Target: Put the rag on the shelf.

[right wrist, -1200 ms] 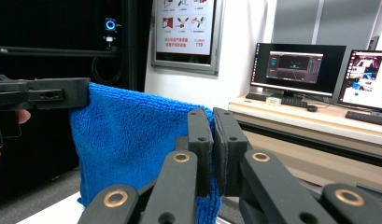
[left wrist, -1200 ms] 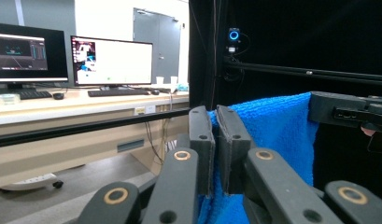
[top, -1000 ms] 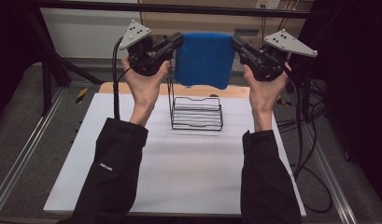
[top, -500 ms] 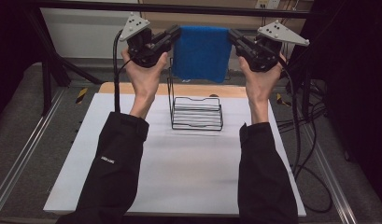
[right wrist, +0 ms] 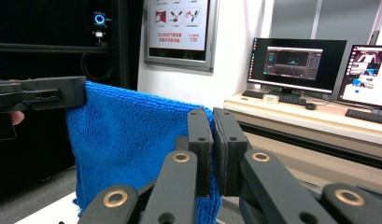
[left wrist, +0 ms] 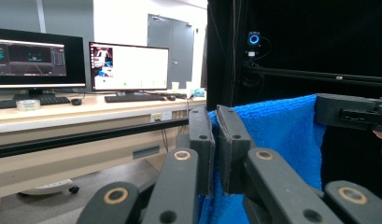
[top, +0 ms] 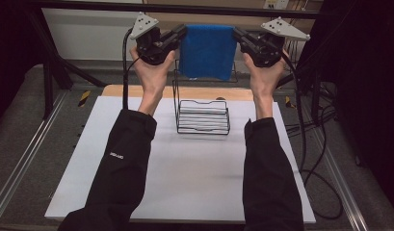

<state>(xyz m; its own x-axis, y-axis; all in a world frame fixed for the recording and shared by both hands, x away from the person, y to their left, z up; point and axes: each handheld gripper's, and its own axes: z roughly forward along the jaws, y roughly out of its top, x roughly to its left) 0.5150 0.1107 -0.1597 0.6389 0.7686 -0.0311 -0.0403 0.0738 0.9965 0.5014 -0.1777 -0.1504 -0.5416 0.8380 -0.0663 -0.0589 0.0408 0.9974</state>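
Up go both hands a touch higher than a moment back, the blue cloth (top: 207,50) stretched flat between them above the bench's far edge. Left tool (top: 180,32) is clamped on its left top corner, right tool (top: 239,34) on its right top corner, jaws pressed together on the fabric. Below, the wire rack (top: 203,115) stands near the far edge of the white bench (top: 194,178), with bare surface toward the near edge.

Wire rack (top: 203,115) mid-table beneath hanging blue cloth (top: 206,50); open tabletop (top: 185,183) nearside.
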